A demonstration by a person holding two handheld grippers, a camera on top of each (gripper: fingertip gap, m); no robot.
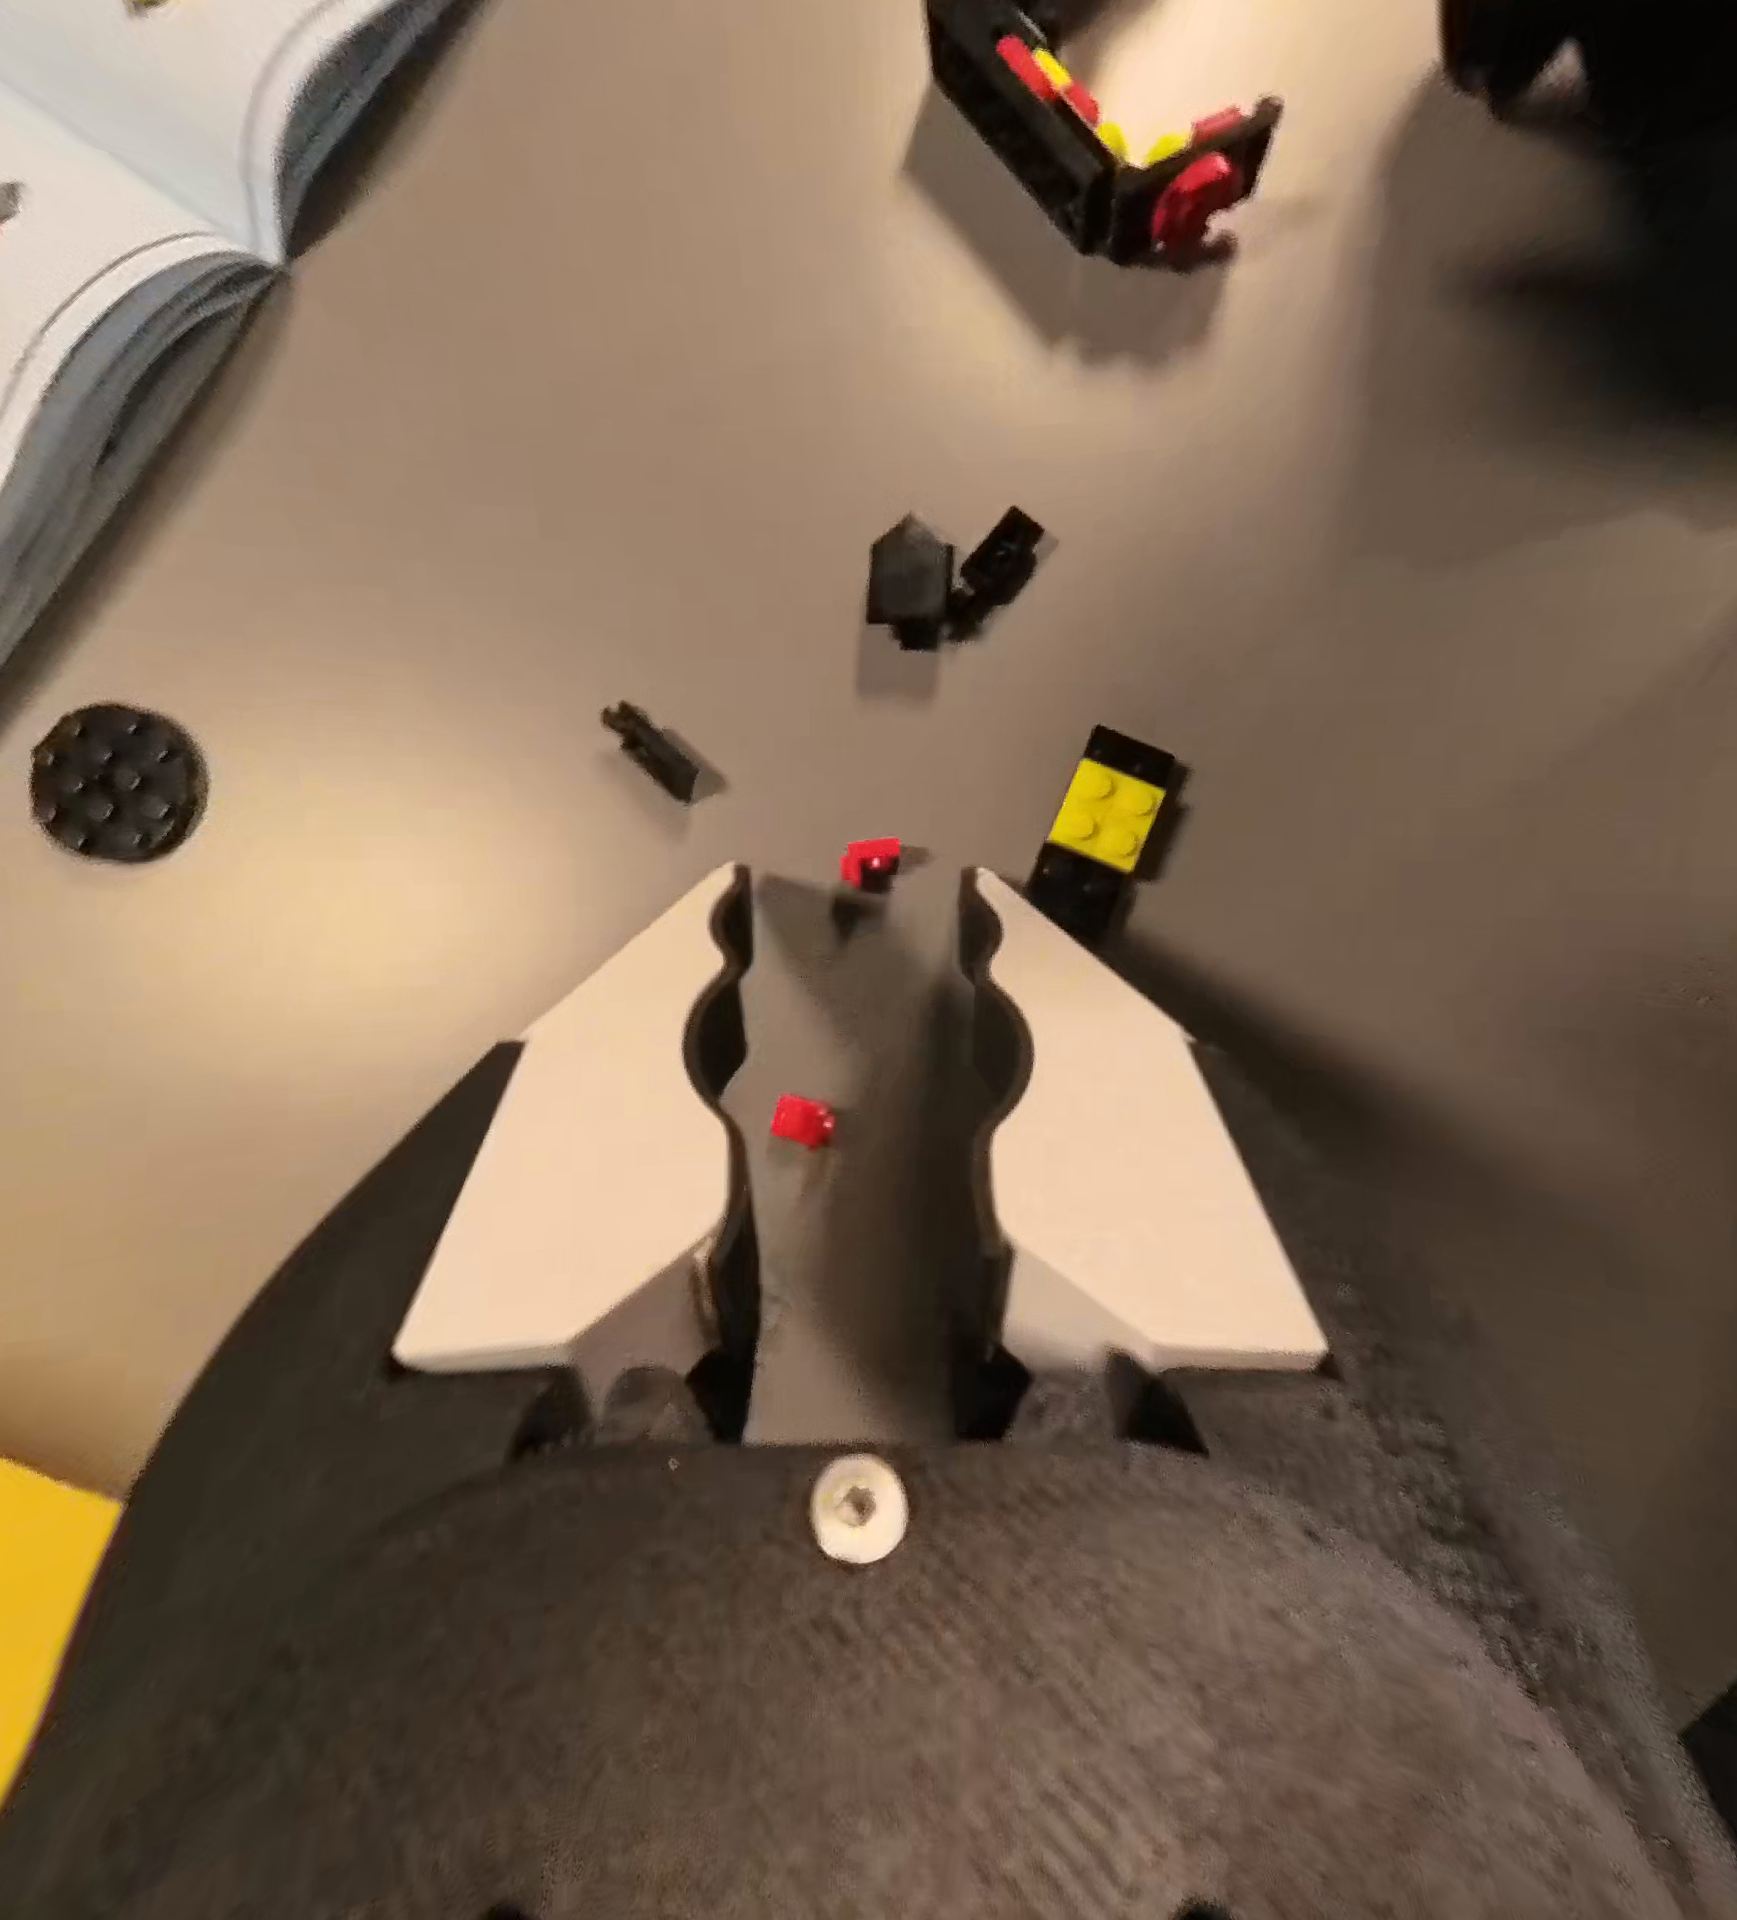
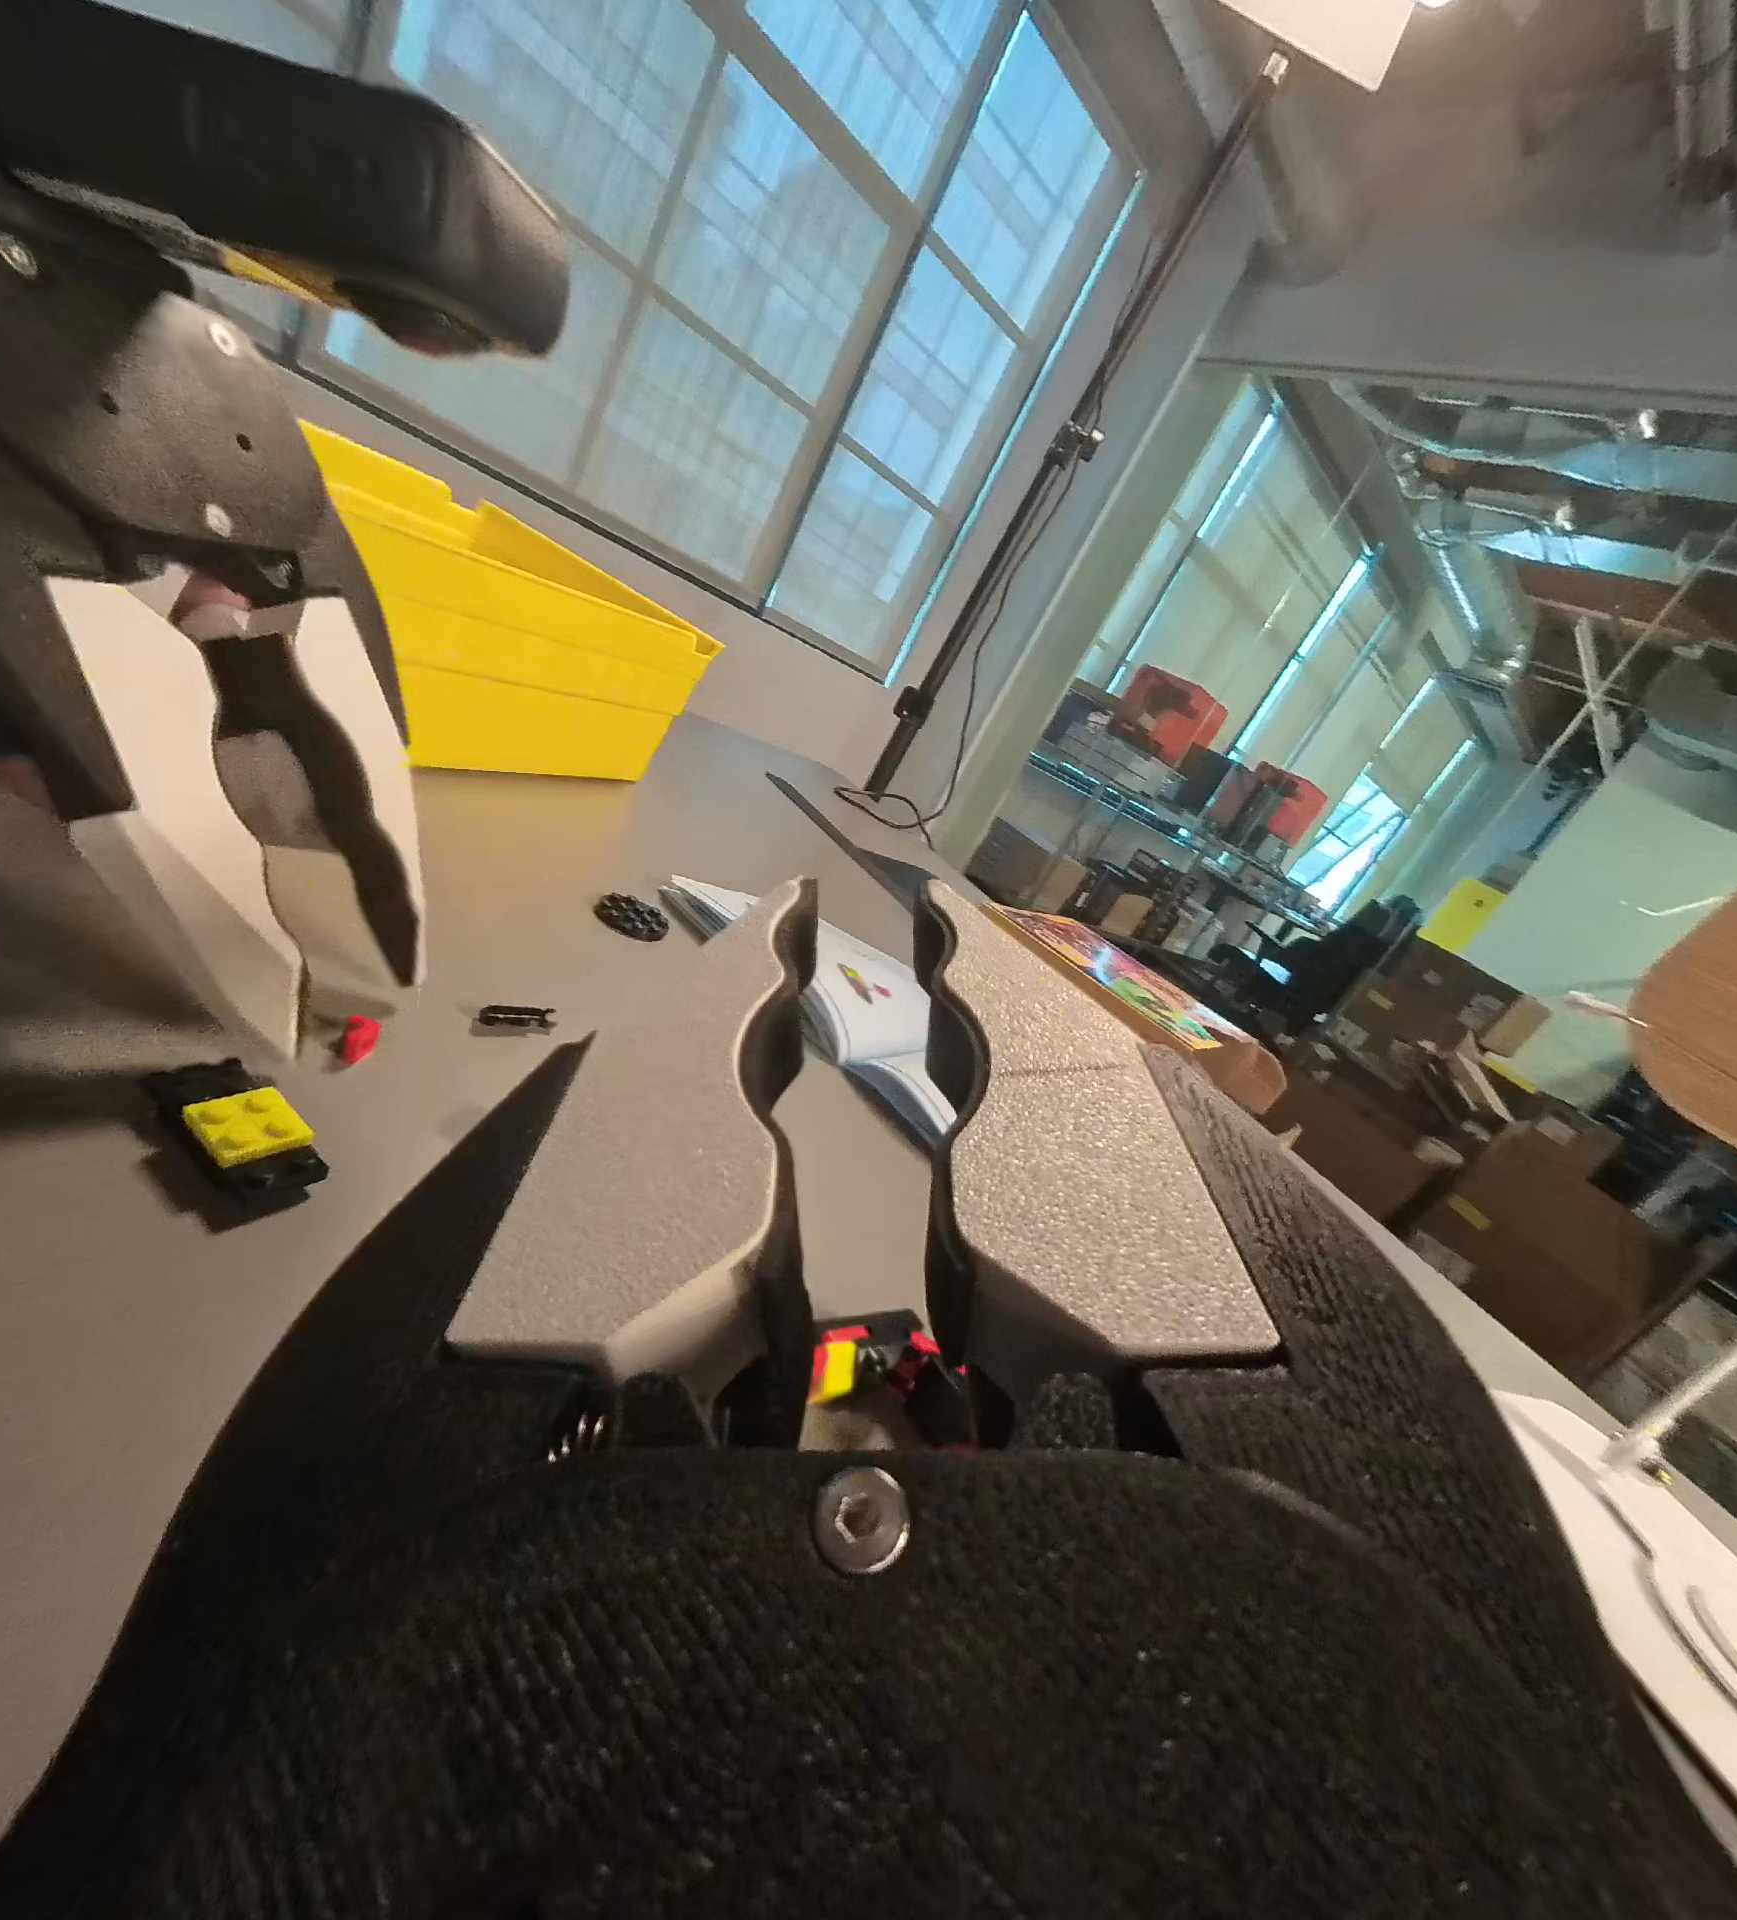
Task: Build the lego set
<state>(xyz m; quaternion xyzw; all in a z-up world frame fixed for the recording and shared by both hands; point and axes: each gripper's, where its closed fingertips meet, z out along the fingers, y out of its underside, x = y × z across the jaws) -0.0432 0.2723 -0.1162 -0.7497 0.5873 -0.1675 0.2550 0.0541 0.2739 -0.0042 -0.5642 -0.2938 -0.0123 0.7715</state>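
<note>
My left gripper points steeply down at the table, its jaws parted with a clear gap between the pale fingers and nothing held. From the other camera I see it tip-down, close to the surface. My right gripper lies low and nearly level, jaws also apart, empty at the tips.

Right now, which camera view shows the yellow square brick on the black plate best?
The left wrist view: it looks down on the yellow square brick on the black plate, so the studs and outline show clearly. The right wrist view shows it low, slanted and smaller, at the left.
</note>
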